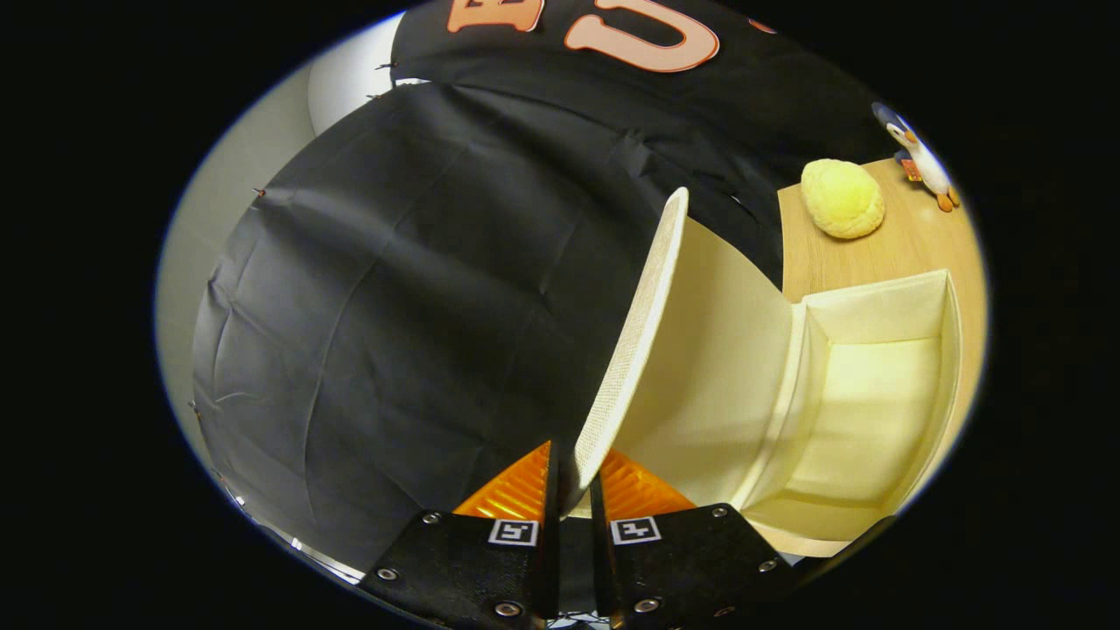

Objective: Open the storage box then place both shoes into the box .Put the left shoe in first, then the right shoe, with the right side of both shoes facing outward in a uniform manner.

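Observation:
My gripper (575,479) is shut on the edge of the storage box's lid (639,332), a cream fabric flap that stands swung up on edge, running away from the fingers. To the right of the lid the cream storage box (949,350) lies open, its pale inside bare. Both fingers press on the lid's rim from either side.
The box rests on a light wooden table (910,249). Beyond the box sit a yellow round plush (842,199) and a small penguin toy (919,157). Black cloth (394,306) hangs to the left of the lid.

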`<state>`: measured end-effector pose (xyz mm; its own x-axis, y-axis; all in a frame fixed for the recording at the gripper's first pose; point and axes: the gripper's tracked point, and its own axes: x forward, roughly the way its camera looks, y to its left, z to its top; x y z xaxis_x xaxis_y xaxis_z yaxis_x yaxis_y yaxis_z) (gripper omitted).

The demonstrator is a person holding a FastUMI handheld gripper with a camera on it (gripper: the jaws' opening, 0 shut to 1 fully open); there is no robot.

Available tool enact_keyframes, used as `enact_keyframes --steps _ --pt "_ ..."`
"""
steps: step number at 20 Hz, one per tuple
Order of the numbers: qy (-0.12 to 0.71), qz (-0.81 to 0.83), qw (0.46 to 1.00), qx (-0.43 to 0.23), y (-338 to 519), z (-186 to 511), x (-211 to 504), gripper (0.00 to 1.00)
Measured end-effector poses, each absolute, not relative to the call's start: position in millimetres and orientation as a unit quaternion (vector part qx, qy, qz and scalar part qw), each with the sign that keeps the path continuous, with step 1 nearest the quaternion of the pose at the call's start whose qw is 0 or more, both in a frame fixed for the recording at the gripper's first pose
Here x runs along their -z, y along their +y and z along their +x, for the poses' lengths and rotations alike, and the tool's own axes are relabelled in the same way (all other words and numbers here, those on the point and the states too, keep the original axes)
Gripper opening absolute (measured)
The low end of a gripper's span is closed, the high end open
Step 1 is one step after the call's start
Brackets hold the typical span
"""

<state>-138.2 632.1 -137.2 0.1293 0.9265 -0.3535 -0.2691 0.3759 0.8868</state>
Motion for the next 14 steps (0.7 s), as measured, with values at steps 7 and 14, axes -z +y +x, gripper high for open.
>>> enact_keyframes --steps 7,14 --pt "0.504 0.291 0.681 -0.445 642.8 -162.1 163.6 0.82" --pt "0.461 0.246 0.745 -0.415 547.4 -139.0 177.0 0.86"
